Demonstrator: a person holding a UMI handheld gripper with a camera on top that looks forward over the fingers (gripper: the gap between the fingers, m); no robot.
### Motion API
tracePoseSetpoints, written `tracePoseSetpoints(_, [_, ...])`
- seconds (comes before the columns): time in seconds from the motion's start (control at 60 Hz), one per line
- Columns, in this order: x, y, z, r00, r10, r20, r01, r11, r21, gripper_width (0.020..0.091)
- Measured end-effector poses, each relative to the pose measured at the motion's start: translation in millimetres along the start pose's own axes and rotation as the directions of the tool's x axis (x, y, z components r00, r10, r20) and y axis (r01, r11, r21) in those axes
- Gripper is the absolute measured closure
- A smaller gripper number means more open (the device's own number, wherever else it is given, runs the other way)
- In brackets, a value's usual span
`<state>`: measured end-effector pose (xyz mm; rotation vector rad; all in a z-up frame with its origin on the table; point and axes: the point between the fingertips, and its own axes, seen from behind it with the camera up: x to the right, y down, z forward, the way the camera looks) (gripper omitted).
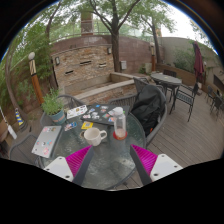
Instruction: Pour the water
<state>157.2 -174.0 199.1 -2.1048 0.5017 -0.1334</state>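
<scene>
The gripper (107, 160) hangs over the near edge of the round glass table (70, 168), jaws spread wide with nothing between them, so the pour hasn't begun. The bottle (120, 124) with the red band stands just ahead of the fingers at about one o'clock, and the cream mug (95, 135) sits close beside it at eleven. By my reckoning everything's left: reach, grip the bottle, tip it over the mug.

Cam on gripper, looks fwd/down over round table (70, 165), patio beyond.
</scene>
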Motion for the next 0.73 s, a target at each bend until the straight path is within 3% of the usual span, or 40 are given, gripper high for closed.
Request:
tracePoseSetpoints(0.2, [-16,-2,-104,0.999,0.015,0.034,-0.015,1.0,-0.012,0.0269])
tracePoseSetpoints(0.367, [2,7,-129,0.995,0.008,0.097,-0.006,1.0,-0.025,0.0268])
tracePoseSetpoints(0.533, [65,11,-130,0.993,-0.011,0.122,0.017,0.998,-0.052,0.0276])
tracePoseSetpoints(0.733, [161,52,-119,0.992,0.019,0.125,0.002,0.985,-0.171,0.0278])
